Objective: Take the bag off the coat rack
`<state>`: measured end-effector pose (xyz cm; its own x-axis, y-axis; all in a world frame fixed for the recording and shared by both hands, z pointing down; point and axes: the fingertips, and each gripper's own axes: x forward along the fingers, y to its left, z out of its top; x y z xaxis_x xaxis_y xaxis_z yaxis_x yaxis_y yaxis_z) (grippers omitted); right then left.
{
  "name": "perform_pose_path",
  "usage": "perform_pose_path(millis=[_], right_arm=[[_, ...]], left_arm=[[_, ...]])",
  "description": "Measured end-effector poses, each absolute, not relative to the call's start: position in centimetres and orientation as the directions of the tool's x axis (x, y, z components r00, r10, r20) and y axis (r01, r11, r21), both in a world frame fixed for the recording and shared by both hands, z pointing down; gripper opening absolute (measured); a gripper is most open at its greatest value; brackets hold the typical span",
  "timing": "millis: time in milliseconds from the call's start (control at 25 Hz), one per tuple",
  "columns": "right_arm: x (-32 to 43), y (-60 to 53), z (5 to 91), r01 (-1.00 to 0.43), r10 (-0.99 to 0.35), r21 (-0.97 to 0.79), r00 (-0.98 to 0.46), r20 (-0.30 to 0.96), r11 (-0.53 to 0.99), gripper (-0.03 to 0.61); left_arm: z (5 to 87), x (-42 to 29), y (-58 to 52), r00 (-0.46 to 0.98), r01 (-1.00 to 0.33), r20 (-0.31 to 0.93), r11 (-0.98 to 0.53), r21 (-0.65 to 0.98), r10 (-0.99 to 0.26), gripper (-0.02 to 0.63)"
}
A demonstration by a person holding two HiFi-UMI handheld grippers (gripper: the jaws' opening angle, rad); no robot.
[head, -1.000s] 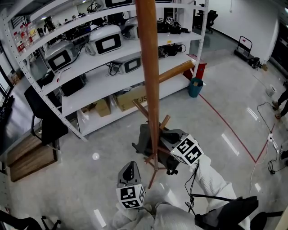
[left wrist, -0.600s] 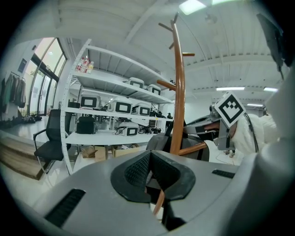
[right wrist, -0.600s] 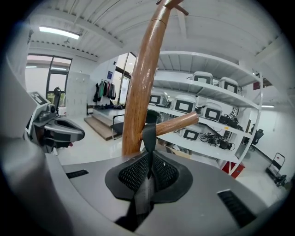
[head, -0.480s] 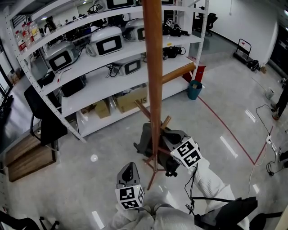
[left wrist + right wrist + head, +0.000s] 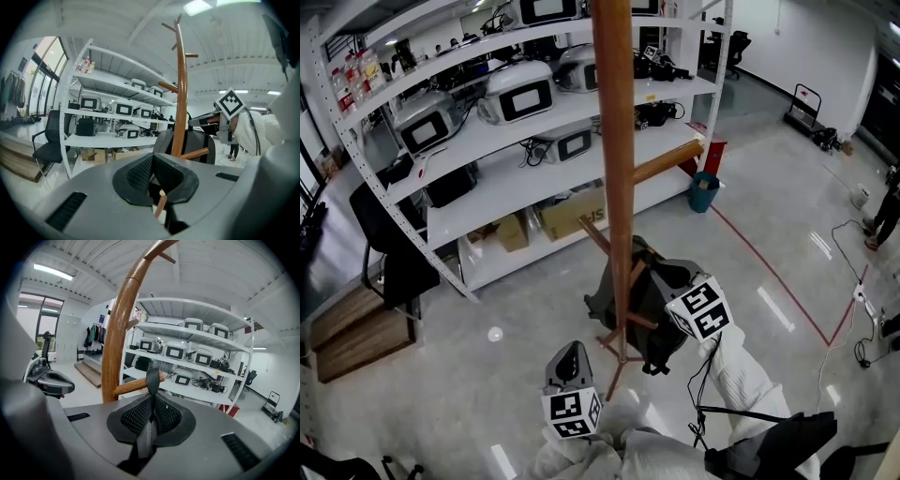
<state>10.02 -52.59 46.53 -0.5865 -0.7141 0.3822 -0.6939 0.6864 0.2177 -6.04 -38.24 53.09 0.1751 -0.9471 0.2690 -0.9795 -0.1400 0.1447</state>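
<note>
Wooden coat rack [image 5: 614,141], one dark bag [image 5: 658,323], right gripper [image 5: 152,401] pinching strap [image 5: 152,376], left gripper [image 5: 152,164] pressed together.

Little to read. On the cardboard box [image 5: 570,212], lowest level of the far white shelving [image 5: 487,192], just left of the coat rack pole [image 5: 614,141]: dark printed letters, apparently "SF", partly cut off by the pole. On the cube of the left gripper [image 5: 573,352], nearest: a black-and-white square marker [image 5: 571,412], pattern only, no letters or digits. Likewise a second square marker [image 5: 701,309] on the cube of the right gripper [image 5: 667,281]. Labels on the bottles [image 5: 356,70] at far left too small to read.
</note>
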Motion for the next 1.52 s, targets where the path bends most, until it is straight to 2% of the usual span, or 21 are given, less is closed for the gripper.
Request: perform_pose_path(millis=[360, 840, 1520], right_arm=[[11.2, -53.6, 45.4, -0.718, -0.736, 0.214, -0.569, 0.366, 0.662, 0.029], [13.1, -53.8, 45.8, -0.799, -0.779, 0.113, -0.526, 0.342, 0.590, 0.029], [17.8, -48.6, 47.9, -0.870, -0.829, 0.107, -0.412, 0.379, 0.481, 0.029]], left_arm=[[52.7, -5.5, -37.9, 0.171, -0.980, 0.268, -0.135, 0.145, -0.948, 0.002], [52.7, -6.1, -37.0, 0.156, -0.982, 0.260, -0.122, 0.141, -0.953, 0.002], [53.1, -2.7, -35.5, 0.277, -0.958, 0.265, -0.243, 0.153, -0.924, 0.002]])
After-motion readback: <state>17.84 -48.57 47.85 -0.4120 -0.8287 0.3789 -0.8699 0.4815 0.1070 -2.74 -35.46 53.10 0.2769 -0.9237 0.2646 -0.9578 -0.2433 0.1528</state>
